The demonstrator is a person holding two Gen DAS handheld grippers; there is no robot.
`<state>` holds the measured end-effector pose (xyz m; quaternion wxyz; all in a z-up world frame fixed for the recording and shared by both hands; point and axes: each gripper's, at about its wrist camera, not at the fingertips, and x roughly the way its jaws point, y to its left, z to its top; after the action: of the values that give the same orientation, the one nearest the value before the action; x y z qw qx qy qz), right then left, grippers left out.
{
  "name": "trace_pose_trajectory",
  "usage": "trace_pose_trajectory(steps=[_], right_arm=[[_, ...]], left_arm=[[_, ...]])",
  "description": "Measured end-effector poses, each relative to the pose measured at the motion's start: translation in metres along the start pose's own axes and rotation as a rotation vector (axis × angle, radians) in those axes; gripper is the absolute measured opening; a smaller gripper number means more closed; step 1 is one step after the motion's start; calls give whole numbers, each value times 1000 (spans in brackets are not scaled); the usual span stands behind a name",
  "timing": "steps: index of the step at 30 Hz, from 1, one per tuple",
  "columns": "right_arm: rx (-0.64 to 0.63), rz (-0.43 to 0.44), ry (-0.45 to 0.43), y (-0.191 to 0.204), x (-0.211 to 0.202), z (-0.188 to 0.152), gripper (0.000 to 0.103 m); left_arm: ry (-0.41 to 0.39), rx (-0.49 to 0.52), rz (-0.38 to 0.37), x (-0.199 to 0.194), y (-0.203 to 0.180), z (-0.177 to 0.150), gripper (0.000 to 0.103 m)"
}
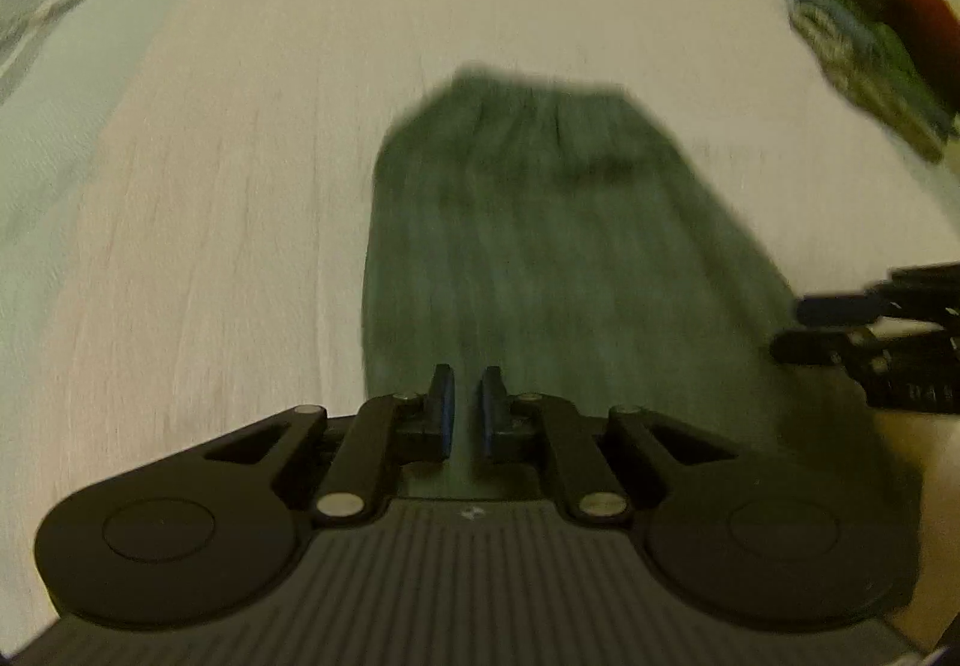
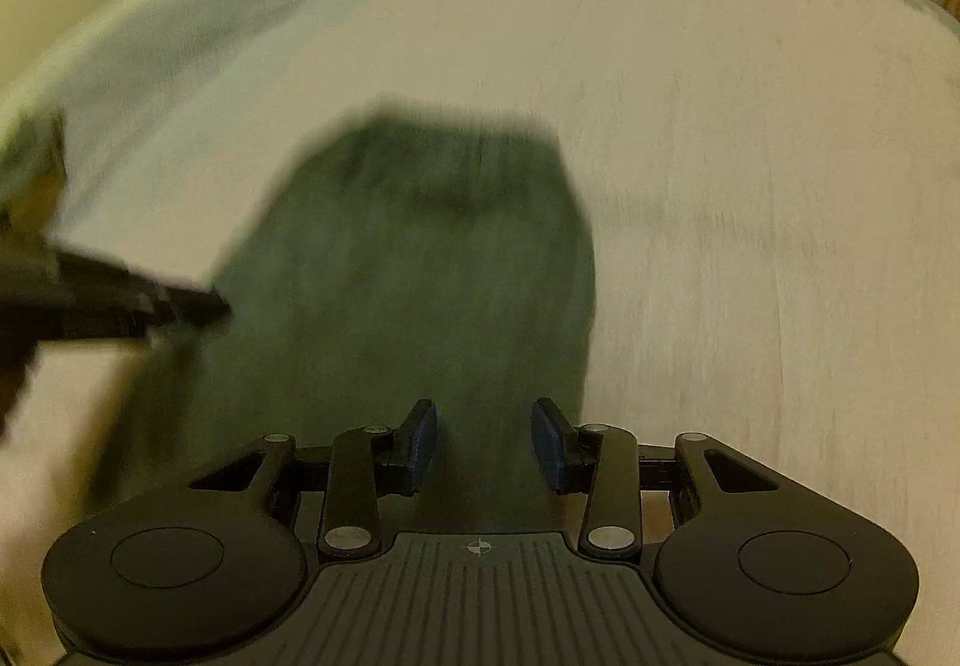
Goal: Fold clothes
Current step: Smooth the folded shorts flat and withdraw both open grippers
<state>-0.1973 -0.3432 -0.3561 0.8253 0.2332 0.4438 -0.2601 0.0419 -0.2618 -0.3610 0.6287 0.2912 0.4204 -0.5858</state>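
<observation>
A dark green garment [image 1: 540,246] is seen stretched out on the pale bed [image 1: 210,186], its near edge drawn up toward both cameras. The left claw [image 1: 467,414] is clenched on a thin ridge of that near edge, a narrow slit left between its blue pads [image 1: 445,414]. The right claw [image 2: 485,444] is held part-way spread with the green cloth running between its pads [image 2: 549,444]; whether they press on it cannot be told. A heap of coloured clothes [image 1: 876,48] is blurred at the bed's far right.
</observation>
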Motion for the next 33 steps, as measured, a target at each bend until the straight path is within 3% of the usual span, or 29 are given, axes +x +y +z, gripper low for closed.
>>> trace_pose_trajectory(steps=[4, 10, 14, 17, 18, 19, 20, 21, 27, 33], right_arm=[[-5, -86, 36, 11, -27, -52, 39], [115, -229, 183, 19, -64, -101, 39], [257, -243, 211, 34, -100, -109, 39], [328, -226, 197, 51, -125, -104, 39], [351, -212, 191, 59, -134, -102, 45], [373, -197, 183, 66, -143, -99, 70], [390, -186, 167, 75, -151, -97, 82], [392, -177, 144, 84, -159, -96, 86], [380, -176, 89, 134, -200, -98, 86], [435, -181, 51, 156, -230, -109, 86]], left_arm=[[3, -51, 18, -25, 12, -46, 6], [183, -103, 39, -65, 24, -115, 7], [265, -162, 56, -107, 25, -134, 7], [246, -183, 68, -148, 21, -128, 12], [237, -173, 73, -158, 18, -123, 14], [223, -157, 78, -169, 14, -118, 16], [209, -142, 83, -181, 11, -113, 22], [193, -127, 87, -192, 8, -108, 30], [88, -75, 112, -265, 1, -104, 39], [62, -40, 112, -293, -9, -110, 42]])
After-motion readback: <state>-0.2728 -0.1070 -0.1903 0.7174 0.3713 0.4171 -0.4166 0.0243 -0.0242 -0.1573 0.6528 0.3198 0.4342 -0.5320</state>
